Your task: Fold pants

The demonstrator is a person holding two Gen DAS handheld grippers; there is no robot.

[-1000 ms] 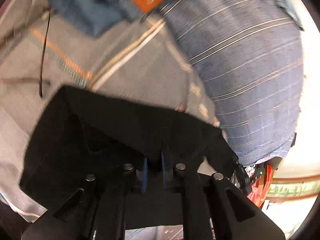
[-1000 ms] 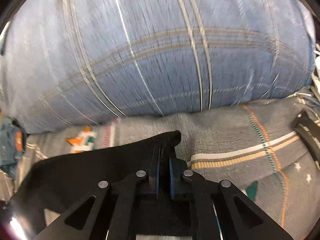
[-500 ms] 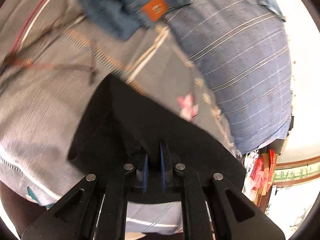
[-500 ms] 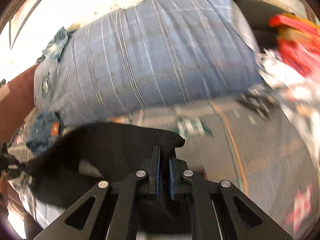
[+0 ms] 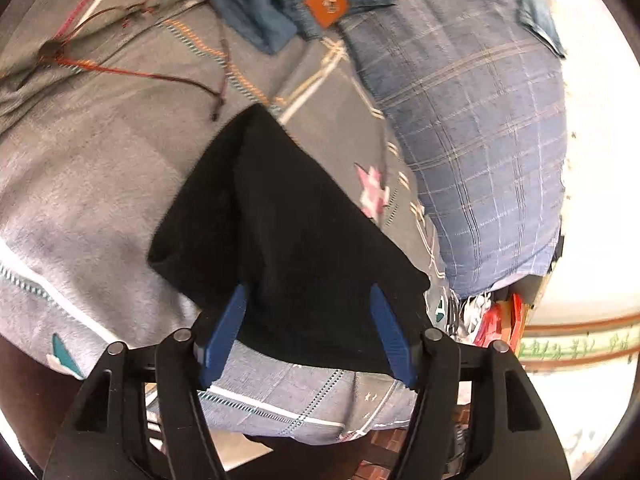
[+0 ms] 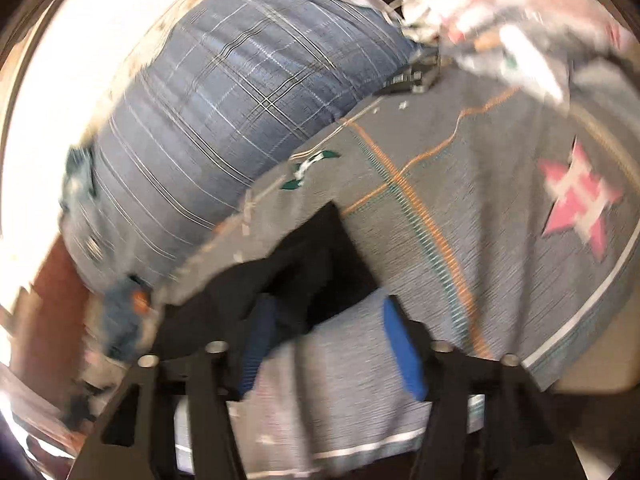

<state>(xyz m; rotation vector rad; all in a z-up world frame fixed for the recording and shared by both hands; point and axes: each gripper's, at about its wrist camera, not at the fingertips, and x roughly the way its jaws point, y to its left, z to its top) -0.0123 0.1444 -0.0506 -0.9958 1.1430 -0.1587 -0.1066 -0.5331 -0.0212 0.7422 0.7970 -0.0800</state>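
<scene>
On the grey blanket (image 5: 92, 184), both grippers (image 5: 306, 334) (image 6: 334, 344) gape wide over black pants (image 5: 288, 240).

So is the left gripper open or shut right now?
Open: the left gripper has its blue fingers spread wide apart, with the black pants lying between them.

Right wrist view motion-blurred, black pants (image 6: 304, 280) edges smeared (clutter (image 6: 500, 12) unreadable)

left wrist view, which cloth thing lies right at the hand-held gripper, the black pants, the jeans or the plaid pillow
The black pants: they lie between the open fingers of the left hand-held gripper. The jeans with the orange patch and the blue plaid pillow lie farther off.
</scene>
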